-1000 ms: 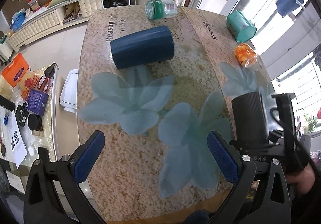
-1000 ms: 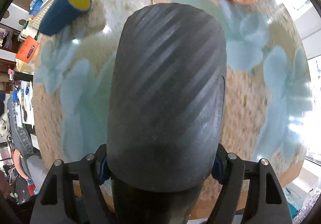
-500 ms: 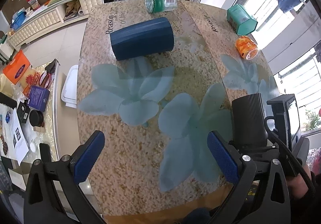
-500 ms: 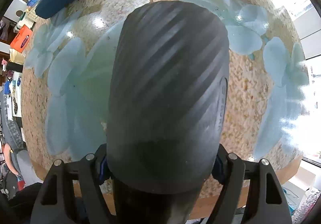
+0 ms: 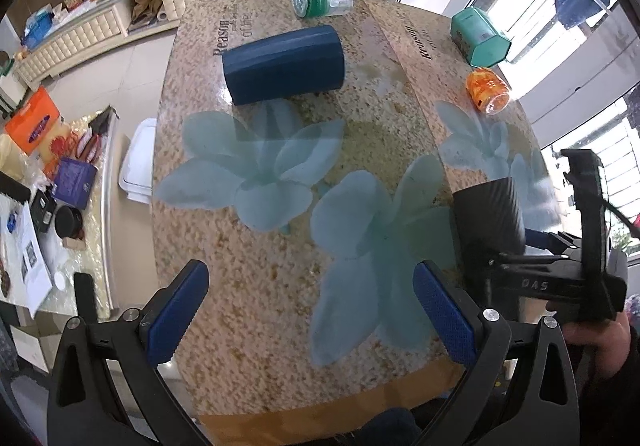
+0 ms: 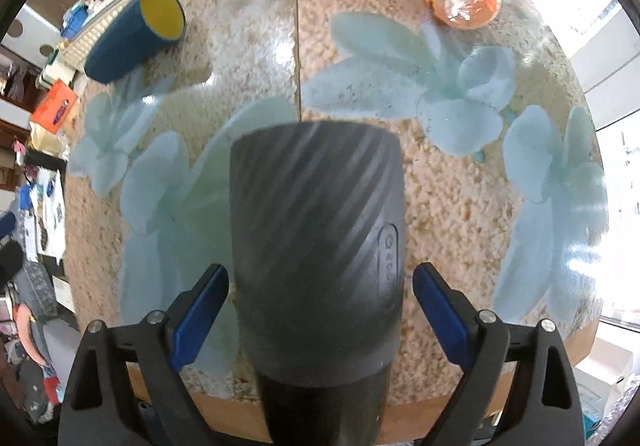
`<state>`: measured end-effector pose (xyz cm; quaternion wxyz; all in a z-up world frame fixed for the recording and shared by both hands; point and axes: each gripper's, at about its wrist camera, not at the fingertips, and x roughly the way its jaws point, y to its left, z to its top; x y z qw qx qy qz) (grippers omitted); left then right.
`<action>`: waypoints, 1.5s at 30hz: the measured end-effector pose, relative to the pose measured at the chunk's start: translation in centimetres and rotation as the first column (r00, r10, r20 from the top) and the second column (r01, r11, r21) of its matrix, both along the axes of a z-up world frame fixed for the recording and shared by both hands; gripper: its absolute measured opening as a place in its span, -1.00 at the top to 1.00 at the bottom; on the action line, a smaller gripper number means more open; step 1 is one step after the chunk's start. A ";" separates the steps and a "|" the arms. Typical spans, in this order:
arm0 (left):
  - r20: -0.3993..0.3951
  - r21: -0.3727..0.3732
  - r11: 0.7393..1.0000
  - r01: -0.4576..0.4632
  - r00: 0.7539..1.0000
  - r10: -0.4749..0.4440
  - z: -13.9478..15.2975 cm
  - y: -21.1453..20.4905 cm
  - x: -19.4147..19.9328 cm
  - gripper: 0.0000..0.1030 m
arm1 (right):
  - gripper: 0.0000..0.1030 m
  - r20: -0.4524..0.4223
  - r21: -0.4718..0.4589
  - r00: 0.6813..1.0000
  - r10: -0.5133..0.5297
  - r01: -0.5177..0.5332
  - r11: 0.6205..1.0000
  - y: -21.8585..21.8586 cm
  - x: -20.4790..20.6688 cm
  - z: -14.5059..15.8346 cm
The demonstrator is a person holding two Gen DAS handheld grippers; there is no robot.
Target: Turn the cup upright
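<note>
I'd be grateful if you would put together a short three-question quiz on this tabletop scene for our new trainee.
1. True or false: the blue cup stands upright on the table.
2. Around the black cup, the right gripper has its jaws: A) open, with the pads clear of the cup; B) clamped tight on the cup; C) out of view.
3. Fill in: the inside of the blue cup is coloured ____.

Key: 1 false, it lies on its side; 2 A; 3 yellow.
</note>
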<state>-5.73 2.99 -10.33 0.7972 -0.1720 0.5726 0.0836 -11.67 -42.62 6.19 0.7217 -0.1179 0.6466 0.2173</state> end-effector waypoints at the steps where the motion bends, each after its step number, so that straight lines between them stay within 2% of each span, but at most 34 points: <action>1: -0.002 -0.014 1.000 -0.001 1.000 0.001 0.0 -0.1 0.0 -0.99 | -0.81 0.001 0.015 1.000 -0.006 0.006 1.000 -0.8 1.5 0.9; 5: -0.009 -0.082 0.997 0.007 1.000 -0.008 0.1 -1.5 0.6 -0.99 | -0.81 0.023 0.066 0.999 -0.021 0.020 0.998 -3.2 4.3 7.0; 7: -0.007 -0.121 0.993 0.016 1.000 -0.017 0.4 -2.3 1.1 -0.99 | -0.83 0.034 0.098 0.999 -0.038 0.035 0.995 -5.7 4.8 9.0; 9: -0.005 -0.153 0.988 0.020 1.000 -0.021 1.0 -3.4 1.7 -0.99 | -0.85 0.042 0.126 0.997 -0.061 0.055 0.990 -6.9 5.6 9.6; 14: -0.024 -0.189 0.982 0.029 0.999 -0.035 1.2 -7.0 3.9 -0.99 | -0.86 0.052 0.173 0.993 -0.102 0.092 0.981 -5.7 8.9 6.6; 15: -0.035 -0.191 0.981 0.024 0.999 -0.032 1.1 -7.8 4.5 -0.99 | -0.86 0.050 0.175 0.993 -0.107 0.097 0.980 -2.7 9.3 3.3; 17: -0.064 -0.203 0.979 0.006 0.998 -0.020 1.0 -9.4 5.5 -0.99 | -0.86 0.037 0.166 0.993 -0.114 0.107 0.980 -1.4 10.4 -0.7; 19: -0.067 -0.216 0.976 0.012 0.997 -0.027 1.1 -11.4 6.4 -0.99 | -0.86 0.016 0.161 0.992 -0.124 0.120 0.980 -1.8 11.4 -2.3; 23: -0.121 -0.191 0.982 -0.002 0.992 -0.022 0.3 -14.7 8.3 -0.99 | -0.86 -0.004 0.169 0.992 -0.123 0.122 0.978 -1.4 13.2 -6.1; 27: -0.161 -0.188 0.981 -0.050 0.987 0.020 -0.8 -16.5 9.7 -0.99 | -0.86 -0.024 0.164 0.994 -0.107 0.109 0.980 -2.9 15.3 -8.3; 31: -0.221 -0.154 0.984 -0.090 0.974 0.054 -2.4 -17.1 11.4 -0.99 | -0.86 -0.048 0.175 0.994 -0.099 0.106 0.979 -4.5 16.9 -9.3; 37: -0.327 -0.110 0.988 -0.107 0.943 0.065 -5.8 -17.6 13.2 -0.99 | -0.88 -0.088 0.190 0.990 -0.106 0.121 0.974 -5.8 18.4 -10.9; 45: -0.409 -0.045 0.994 -0.102 0.909 0.075 -8.5 -18.0 14.7 -0.99 | -0.89 -0.135 0.206 0.982 -0.132 0.158 0.966 -6.9 19.3 -12.9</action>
